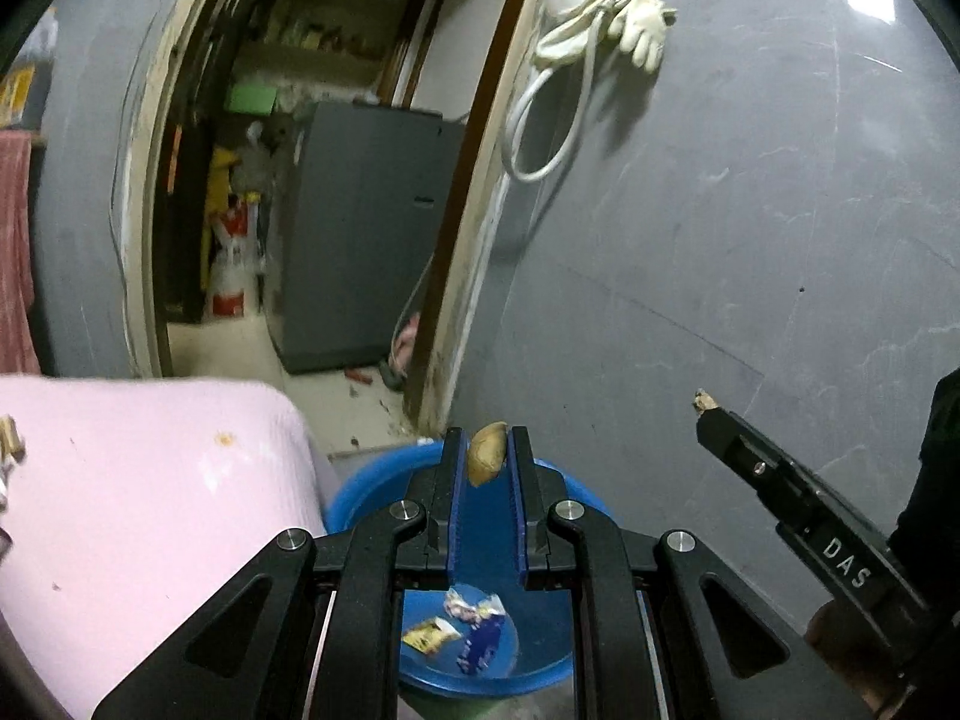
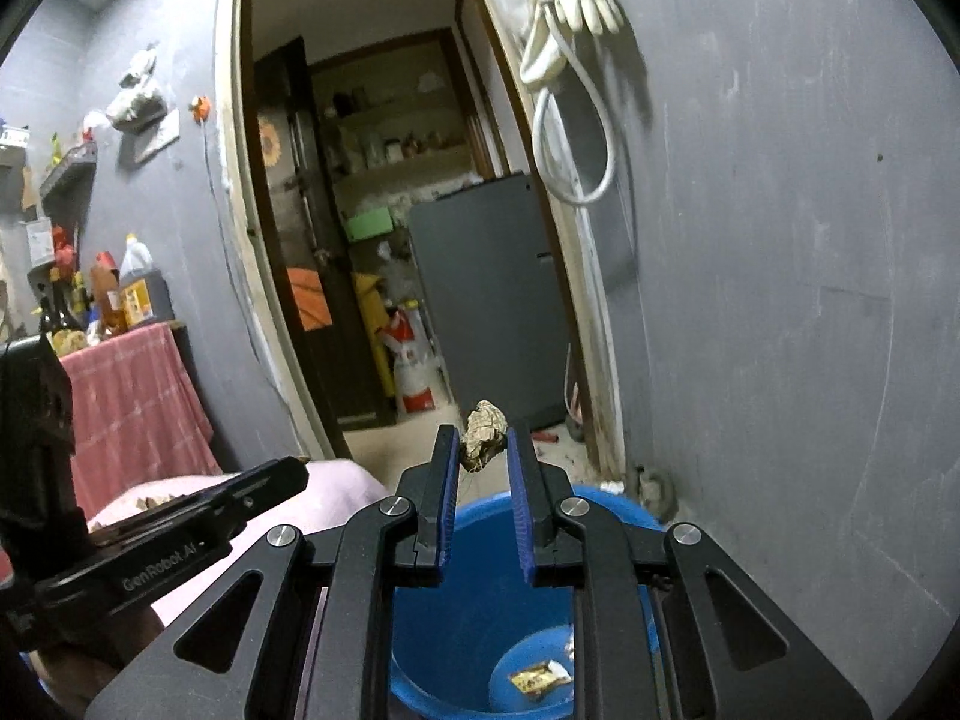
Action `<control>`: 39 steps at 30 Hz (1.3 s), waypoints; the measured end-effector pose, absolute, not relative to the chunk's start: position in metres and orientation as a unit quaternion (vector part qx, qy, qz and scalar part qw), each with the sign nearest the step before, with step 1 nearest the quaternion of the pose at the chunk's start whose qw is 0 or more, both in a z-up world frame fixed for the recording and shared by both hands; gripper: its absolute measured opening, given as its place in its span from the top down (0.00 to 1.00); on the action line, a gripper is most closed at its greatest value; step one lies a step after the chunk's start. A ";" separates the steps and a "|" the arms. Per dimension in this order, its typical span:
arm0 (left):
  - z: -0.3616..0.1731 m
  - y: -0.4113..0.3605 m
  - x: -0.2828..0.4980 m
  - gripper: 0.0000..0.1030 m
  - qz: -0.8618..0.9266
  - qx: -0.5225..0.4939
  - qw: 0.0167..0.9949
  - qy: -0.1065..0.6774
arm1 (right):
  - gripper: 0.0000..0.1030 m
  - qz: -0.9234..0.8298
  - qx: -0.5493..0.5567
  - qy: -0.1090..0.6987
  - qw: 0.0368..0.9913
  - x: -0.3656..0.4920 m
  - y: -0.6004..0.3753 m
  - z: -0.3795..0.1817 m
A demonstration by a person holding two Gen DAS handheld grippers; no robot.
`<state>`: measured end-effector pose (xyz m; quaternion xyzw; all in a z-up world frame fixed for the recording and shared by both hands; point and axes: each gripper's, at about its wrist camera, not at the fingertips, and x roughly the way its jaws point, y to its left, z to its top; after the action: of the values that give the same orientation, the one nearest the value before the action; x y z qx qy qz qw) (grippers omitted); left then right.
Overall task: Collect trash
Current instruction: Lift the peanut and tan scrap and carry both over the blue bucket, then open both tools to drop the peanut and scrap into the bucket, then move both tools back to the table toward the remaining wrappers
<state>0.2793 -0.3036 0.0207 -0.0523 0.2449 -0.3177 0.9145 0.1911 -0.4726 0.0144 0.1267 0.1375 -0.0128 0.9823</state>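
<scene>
My left gripper [image 1: 486, 456] is shut on a smooth tan shell piece [image 1: 485, 459] and holds it above a blue bucket [image 1: 360, 489]. Wrappers [image 1: 474, 630] lie on the bucket's bottom. My right gripper [image 2: 485, 450] is shut on a rough tan shell scrap [image 2: 483, 435] above the same blue bucket [image 2: 474, 618], which holds a yellow wrapper [image 2: 537, 677]. The right gripper also shows in the left wrist view [image 1: 708, 411] at the right, a scrap at its tip. The left gripper shows in the right wrist view [image 2: 282, 474] at the left.
A pink-covered table [image 1: 138, 492] with a few scraps [image 1: 12, 435] stands left of the bucket. A grey wall [image 1: 750, 210] rises behind, with a glove and hose [image 1: 600, 24] hung on it. A doorway [image 2: 390, 240] opens onto a grey fridge [image 2: 492, 294].
</scene>
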 end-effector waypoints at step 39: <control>0.070 -0.169 0.251 0.05 -0.183 -0.090 0.967 0.151 | 0.08 0.032 0.074 0.075 0.994 0.184 -0.414 0.054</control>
<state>0.2513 -0.1688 0.0696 -0.0904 0.1515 -0.1828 0.9672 0.1844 -0.4139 0.0539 0.0742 0.0752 0.0320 0.9939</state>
